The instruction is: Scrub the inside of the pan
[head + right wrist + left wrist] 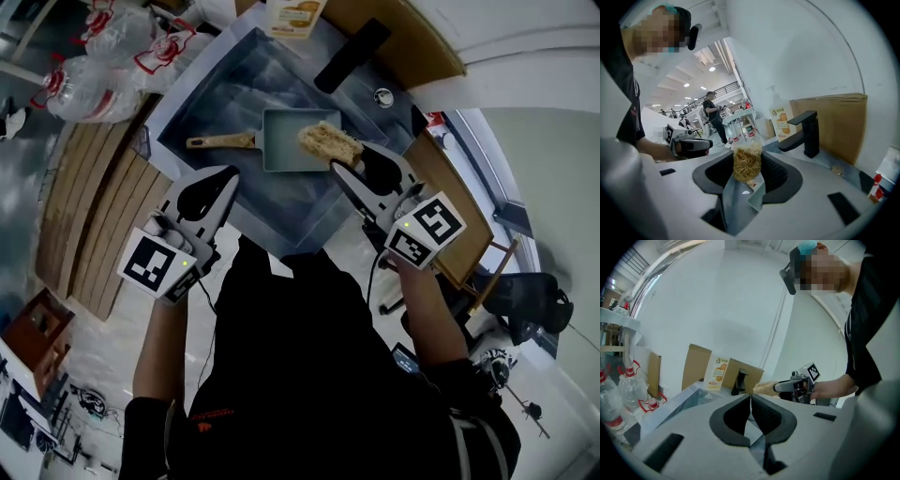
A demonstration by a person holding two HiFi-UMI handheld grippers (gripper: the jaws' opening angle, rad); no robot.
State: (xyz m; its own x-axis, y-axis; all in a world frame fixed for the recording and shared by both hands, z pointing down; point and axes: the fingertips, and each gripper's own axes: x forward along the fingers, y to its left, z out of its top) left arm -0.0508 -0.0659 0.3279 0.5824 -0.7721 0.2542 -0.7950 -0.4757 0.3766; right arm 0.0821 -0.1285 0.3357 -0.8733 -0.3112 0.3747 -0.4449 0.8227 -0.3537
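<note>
A rectangular grey-blue pan (286,150) with a wooden handle (220,142) lies in the sink (202,108). A tan fibrous scrubber (328,142) rests over the pan's right half, and my right gripper (343,161) is shut on it. In the right gripper view the scrubber (746,161) stands between the jaws, with a corner of the pan (752,199) below. My left gripper (228,176) hovers over the sink's near-left edge, below the pan handle, its jaws pressed together with nothing in them (750,404).
A black faucet (352,54) reaches over the sink's far right. An orange-printed carton (295,17) and cardboard stand behind it. Plastic bottles (103,66) lie at the far left beside wooden slats (84,206). People stand far off in the hall (712,117).
</note>
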